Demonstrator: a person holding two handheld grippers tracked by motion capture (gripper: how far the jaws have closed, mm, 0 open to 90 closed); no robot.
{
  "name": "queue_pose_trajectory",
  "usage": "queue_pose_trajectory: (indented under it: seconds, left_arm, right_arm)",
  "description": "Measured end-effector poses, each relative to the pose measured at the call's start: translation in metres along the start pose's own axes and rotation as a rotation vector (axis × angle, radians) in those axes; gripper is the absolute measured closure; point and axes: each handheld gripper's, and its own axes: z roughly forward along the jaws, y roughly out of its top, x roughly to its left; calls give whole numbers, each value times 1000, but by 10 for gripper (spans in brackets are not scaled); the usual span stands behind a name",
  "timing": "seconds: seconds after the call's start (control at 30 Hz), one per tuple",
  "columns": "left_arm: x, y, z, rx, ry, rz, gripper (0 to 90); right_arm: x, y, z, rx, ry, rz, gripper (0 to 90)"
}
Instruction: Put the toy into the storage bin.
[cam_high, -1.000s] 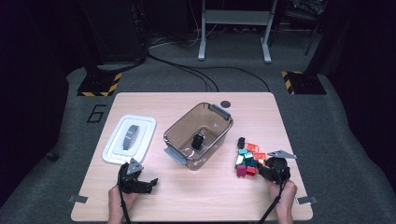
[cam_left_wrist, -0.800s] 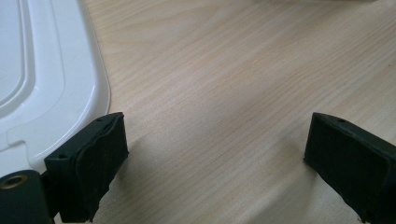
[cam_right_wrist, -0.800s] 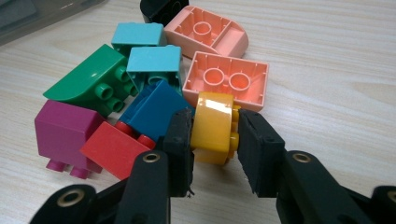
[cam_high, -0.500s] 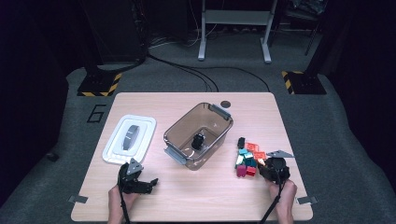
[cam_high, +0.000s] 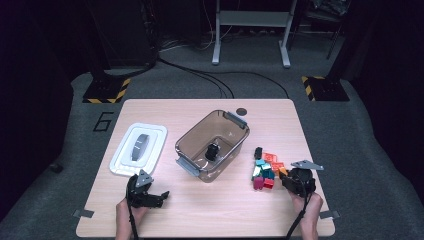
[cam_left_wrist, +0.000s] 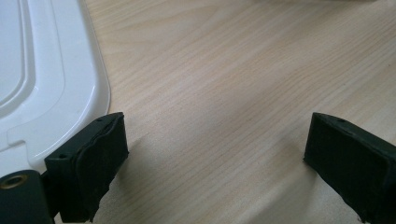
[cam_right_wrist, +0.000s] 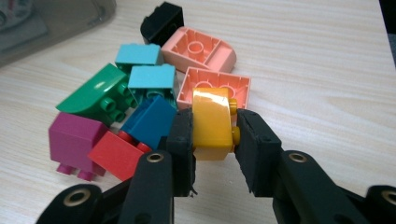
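Since the frame a second back, little has shifted on the table; the one change I log is at the right gripper (cam_right_wrist: 212, 128), whose jaws have just been closing and now pinch the yellow brick (cam_right_wrist: 212, 122) from both sides at the near-right edge of the brick pile. The grip sits on the brick's smooth, glossy faces with one pad against its side studs, so I judge a slip or a twist in the pads likely if I lift fast. The peach bricks (cam_right_wrist: 215, 86) lie right behind it and the blue brick (cam_right_wrist: 152, 120) just beside the left pad; either could be dragged or nudged on the way up. A carry to the clear tub (cam_high: 212, 145), which already holds a black piece (cam_high: 212, 151), would have to clear its rim, or the brick may knock loose. In the high view the right hand (cam_high: 309, 210) lies low near the table's front edge, gripper aimed at the pile. My left gripper (cam_left_wrist: 224, 149) stands wide open over bare wood, holding nothing, jaw near the white lid (cam_left_wrist: 42, 88), left hand (cam_high: 129, 212) resting at the front left.
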Motion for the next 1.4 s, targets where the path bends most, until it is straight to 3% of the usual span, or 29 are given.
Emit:
queue_pose_trajectory:
  seconds: [0.6, 0.87, 1.03, 1.4]
  left_arm:
    - [2, 1, 0, 5, 15, 0, 60]
    - [2, 1, 0, 2, 16, -2, 60]
    - [2, 1, 1, -2, 17, -12, 61]
    - [2, 1, 1, -1, 19, -12, 61]
  right_arm:
    - [15, 43, 0, -43, 47, -68, 676]
    - [28, 65, 13, -32, 73, -109, 676]
    - [34, 75, 19, -41, 98, -112, 677]
    - [41, 100, 25, -47, 105, -136, 676]
